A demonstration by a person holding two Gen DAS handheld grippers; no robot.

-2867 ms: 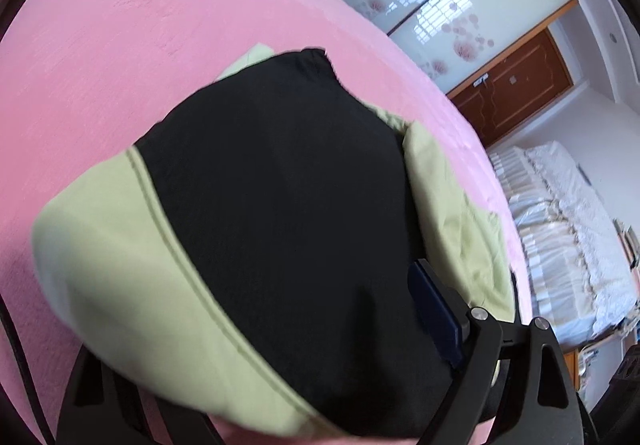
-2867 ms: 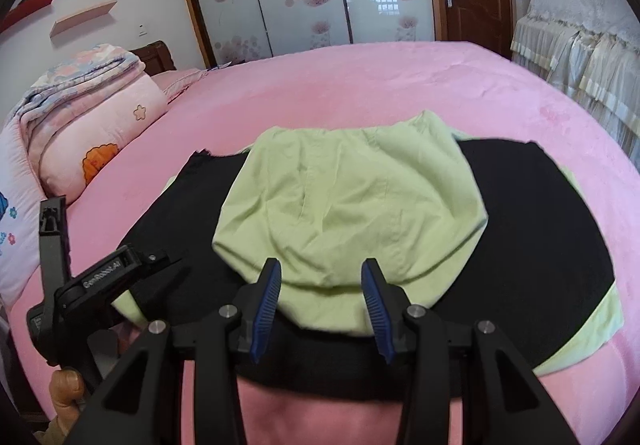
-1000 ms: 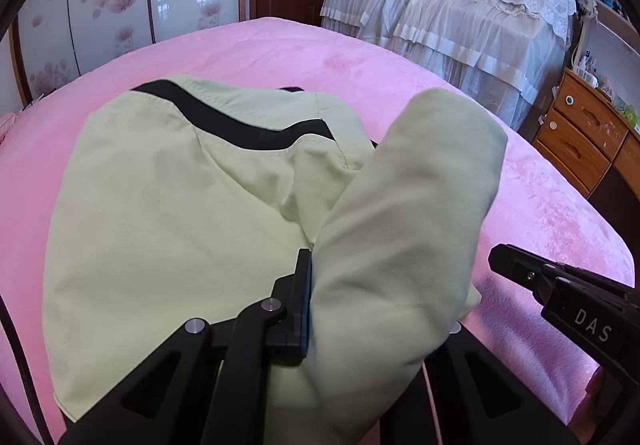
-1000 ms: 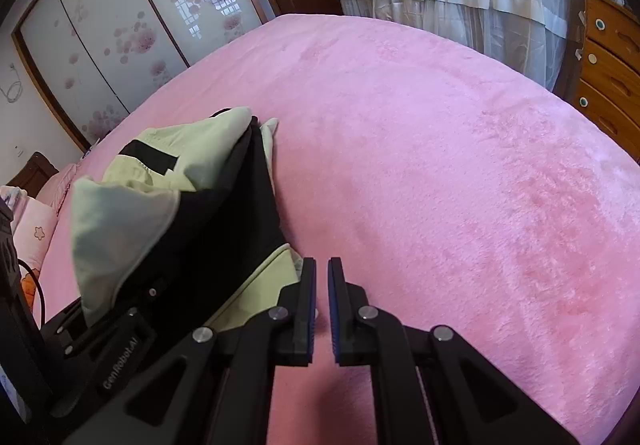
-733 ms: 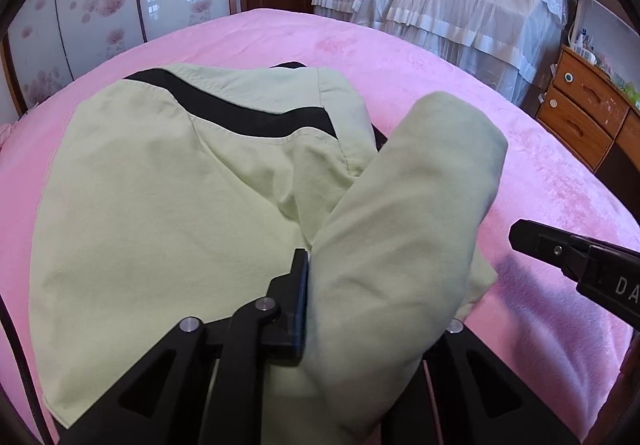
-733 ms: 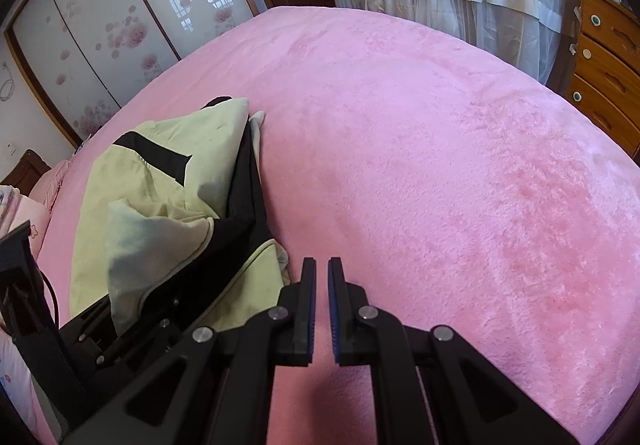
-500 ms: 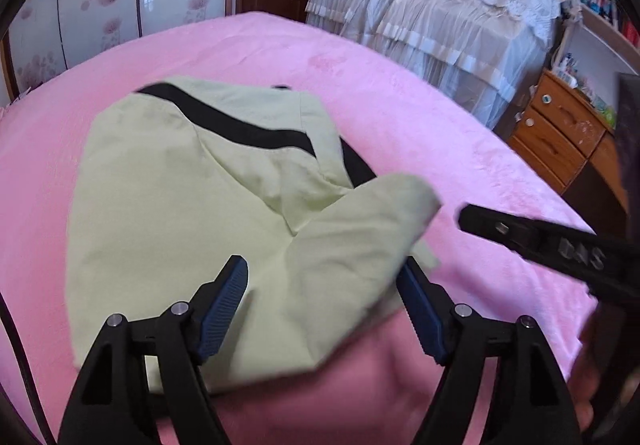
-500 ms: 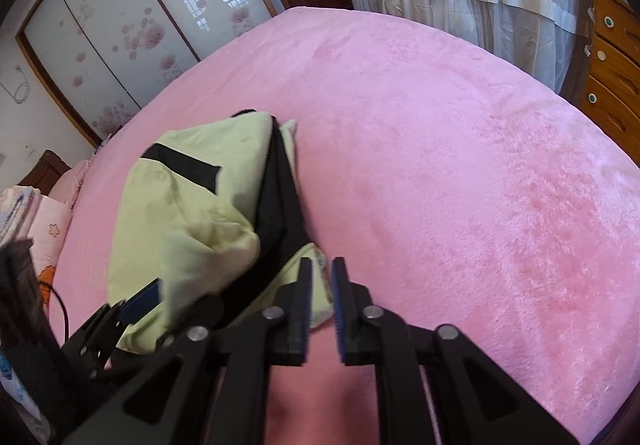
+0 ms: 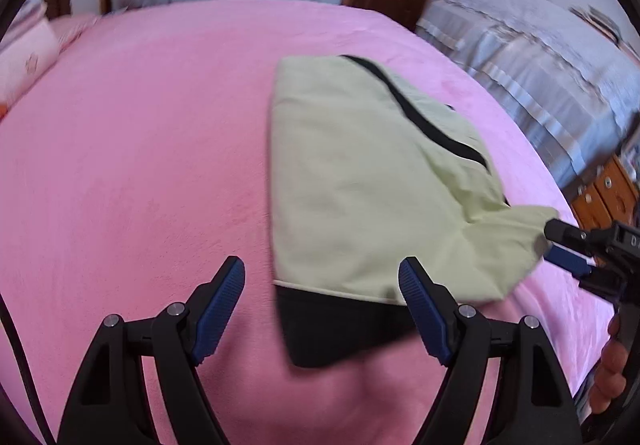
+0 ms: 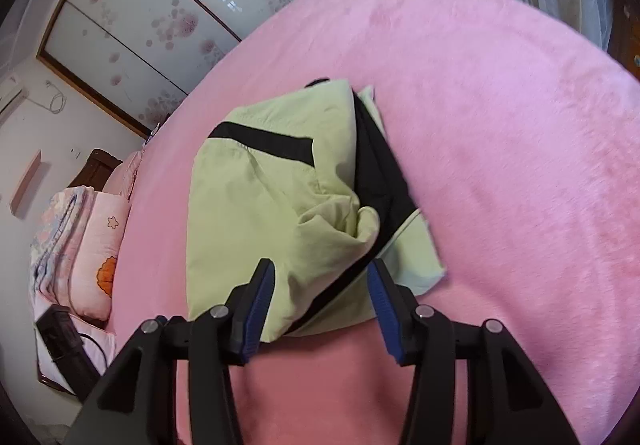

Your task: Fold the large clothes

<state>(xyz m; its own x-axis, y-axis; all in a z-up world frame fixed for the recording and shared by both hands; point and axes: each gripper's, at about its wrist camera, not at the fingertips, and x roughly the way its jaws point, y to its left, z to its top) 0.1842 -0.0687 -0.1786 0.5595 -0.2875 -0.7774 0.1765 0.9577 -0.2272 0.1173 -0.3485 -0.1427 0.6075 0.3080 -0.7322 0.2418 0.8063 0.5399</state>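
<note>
Two views, one garment, entered in turn.

Left wrist view: left tool [image 9: 322, 285] over the near edge of the pink bed [image 9: 132, 149], jaws wide, just been opening, nothing gripped; only the near black hem of the garment [image 9: 360, 181] between the pads, untouched. Garment folded into a green-and-black bundle, right of centre on the bed, flat and let go. Right tool [image 9: 568, 249] at the right edge, its tips at the loose green flap on the bundle's near right corner; contact not readable there. Part of a hand [image 9: 610, 369] below it. Skirted bed [image 9: 540, 57] and wooden drawers [image 9: 604, 189] far right. Placement judged deliberate: bundle laid down after a fold, tool drawn clear so as not to drag the cloth.

Right wrist view: right tool [image 10: 320, 305] jaws about half apart, just been opening; near edge of the garment [image 10: 280, 205] between the pads but not pinched, so nothing held. Shown here and not in the other view: black layer sandwiched along the bundle's right side, puckered green flap [image 10: 352, 221] not lying flat, pillows [image 10: 92, 245] at far left, patterned wardrobe doors [image 10: 160, 17] beyond. Shown only in the other view: flat left edge of the bundle and its black near hem. Flap judged still in need of smoothing.
</note>
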